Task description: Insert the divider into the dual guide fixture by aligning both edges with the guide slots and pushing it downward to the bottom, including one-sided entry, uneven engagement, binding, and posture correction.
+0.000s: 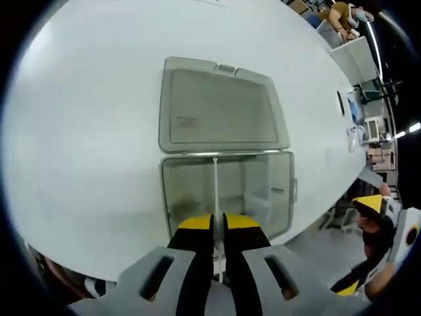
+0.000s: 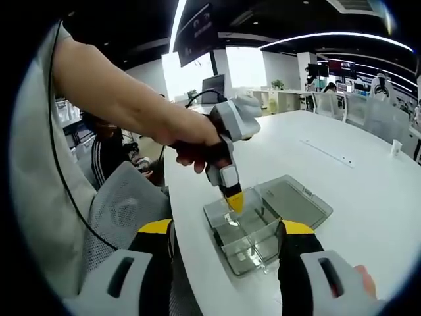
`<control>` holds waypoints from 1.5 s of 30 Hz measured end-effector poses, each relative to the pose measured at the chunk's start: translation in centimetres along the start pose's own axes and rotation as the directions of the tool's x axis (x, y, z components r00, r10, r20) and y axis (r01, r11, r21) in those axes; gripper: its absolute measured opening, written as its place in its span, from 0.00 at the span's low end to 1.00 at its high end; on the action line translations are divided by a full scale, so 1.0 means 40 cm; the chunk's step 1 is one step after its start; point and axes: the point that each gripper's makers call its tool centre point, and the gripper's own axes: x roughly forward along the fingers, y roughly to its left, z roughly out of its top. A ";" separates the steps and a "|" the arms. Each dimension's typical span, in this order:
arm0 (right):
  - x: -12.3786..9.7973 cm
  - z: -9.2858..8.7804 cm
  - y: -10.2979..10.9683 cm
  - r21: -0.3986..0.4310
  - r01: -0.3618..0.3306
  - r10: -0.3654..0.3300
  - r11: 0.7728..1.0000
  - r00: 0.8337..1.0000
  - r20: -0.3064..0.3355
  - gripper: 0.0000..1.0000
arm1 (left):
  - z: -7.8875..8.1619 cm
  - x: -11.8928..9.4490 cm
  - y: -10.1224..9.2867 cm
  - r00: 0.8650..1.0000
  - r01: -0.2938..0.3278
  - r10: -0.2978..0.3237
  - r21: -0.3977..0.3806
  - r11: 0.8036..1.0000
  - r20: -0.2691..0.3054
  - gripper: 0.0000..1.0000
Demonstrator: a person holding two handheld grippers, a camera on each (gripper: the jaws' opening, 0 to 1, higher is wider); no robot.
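White oval table (image 1: 85,131), open-plan office behind: desks and monitors across the top of the right gripper view, a seated person in a dark striped jacket (image 2: 108,161) at left centre.

Item 1: clear plastic box (image 1: 263,197), the dual guide fixture, centre of the left gripper view; lower centre of the right gripper view (image 2: 253,253). Its hinged lid (image 1: 220,105) lies flat on the table above the box in the left gripper view, still attached along the back edge.

Item 2: divider (image 1: 215,191), a thin clear panel seen edge-on as a pale vertical line across the middle of the box in the left gripper view. It stands upright inside the box; you cannot tell how deep it sits in the slots.

Item 3: your left gripper (image 1: 218,224), bottom centre, yellow tips pinched nearly together on the divider's top edge. In the right gripper view it (image 2: 234,201) reaches down into the box, gripped by your hand (image 2: 194,145).

Item 4: your right gripper (image 2: 223,240), bottom of its view, jaws spread wide with nothing between them, above the table's near edge and clear of the box.
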 end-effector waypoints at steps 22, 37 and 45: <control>-0.014 -0.004 -0.011 0.003 0.011 -0.011 1.000 1.000 -0.003 0.61 | 0.005 0.018 0.006 1.000 -0.019 0.019 0.006 1.000 -0.023 0.01; -0.012 -0.004 -0.015 0.006 0.011 -0.011 1.000 1.000 -0.004 0.61 | 0.003 0.020 0.004 0.998 -0.043 0.044 0.028 0.999 -0.036 0.01; -0.014 -0.007 -0.015 0.008 0.010 -0.010 1.000 1.000 -0.005 0.61 | 0.002 0.022 0.003 0.997 -0.055 0.057 0.042 0.998 -0.043 0.01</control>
